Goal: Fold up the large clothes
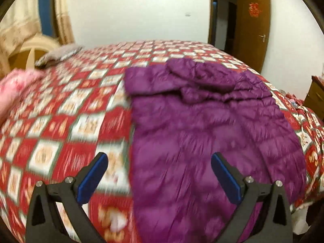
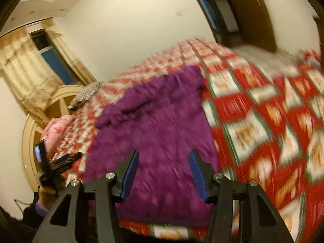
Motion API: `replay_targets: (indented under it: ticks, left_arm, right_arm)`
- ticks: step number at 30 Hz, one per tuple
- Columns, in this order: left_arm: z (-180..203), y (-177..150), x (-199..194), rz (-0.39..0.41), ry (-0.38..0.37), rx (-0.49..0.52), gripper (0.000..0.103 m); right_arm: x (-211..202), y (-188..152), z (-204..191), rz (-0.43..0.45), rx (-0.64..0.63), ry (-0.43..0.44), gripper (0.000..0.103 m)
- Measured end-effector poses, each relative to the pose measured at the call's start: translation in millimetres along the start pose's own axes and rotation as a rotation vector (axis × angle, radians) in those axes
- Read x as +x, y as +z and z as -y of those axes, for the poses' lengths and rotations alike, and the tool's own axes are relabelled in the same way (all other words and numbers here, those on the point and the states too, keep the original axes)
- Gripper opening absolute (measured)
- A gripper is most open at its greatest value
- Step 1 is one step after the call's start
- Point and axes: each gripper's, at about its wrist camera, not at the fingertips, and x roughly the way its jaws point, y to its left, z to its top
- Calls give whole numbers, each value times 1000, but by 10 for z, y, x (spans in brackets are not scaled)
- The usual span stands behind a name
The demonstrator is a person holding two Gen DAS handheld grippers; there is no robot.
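A purple padded jacket [image 1: 202, 121] lies spread on the red-and-white checked bed cover [image 1: 66, 109], its hood bunched at the far end. My left gripper [image 1: 160, 158] hovers open over the jacket's near left edge, nothing between its blue pads. In the right wrist view the same jacket [image 2: 158, 121] fills the middle. My right gripper [image 2: 164, 151] is open above its near part, pads apart and holding nothing. The left gripper [image 2: 68, 159] shows at the left in a person's hand [image 2: 46, 192]. Both views are motion-blurred.
Pink bedding [image 1: 14, 87] and a grey pillow [image 1: 58, 54] lie by the cream headboard [image 1: 38, 44]. An open brown door [image 1: 253, 30] stands beyond the bed, a wooden cabinet [image 1: 316, 97] to the right. Curtains [image 2: 26, 70] frame a window.
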Motion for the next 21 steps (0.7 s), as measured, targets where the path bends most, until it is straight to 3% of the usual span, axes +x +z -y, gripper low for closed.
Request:
replay_targets:
  ticks: [4,7,10,15,21]
  left_arm:
    - [-101,-347,-33,-54,28,-47,103]
    - [-126,-507,-10,-92,62,-45,103]
    - [-223,-644,-14,-111,85,-63,103]
    - [-289,-851,128,-190,52,-132,103]
    - [-176,-862,142,-194,83,-104,103]
  right_arm:
    - [255,-233,152,-92,19,-36,52]
    - [520,-355,157,-157,-24,-120,52]
    - [637,-478,198,-186,-44,-174,52]
    - [699,-630,357,-220,-27,-209,52]
    - [700,-662,384,-229,-30,-212,53]
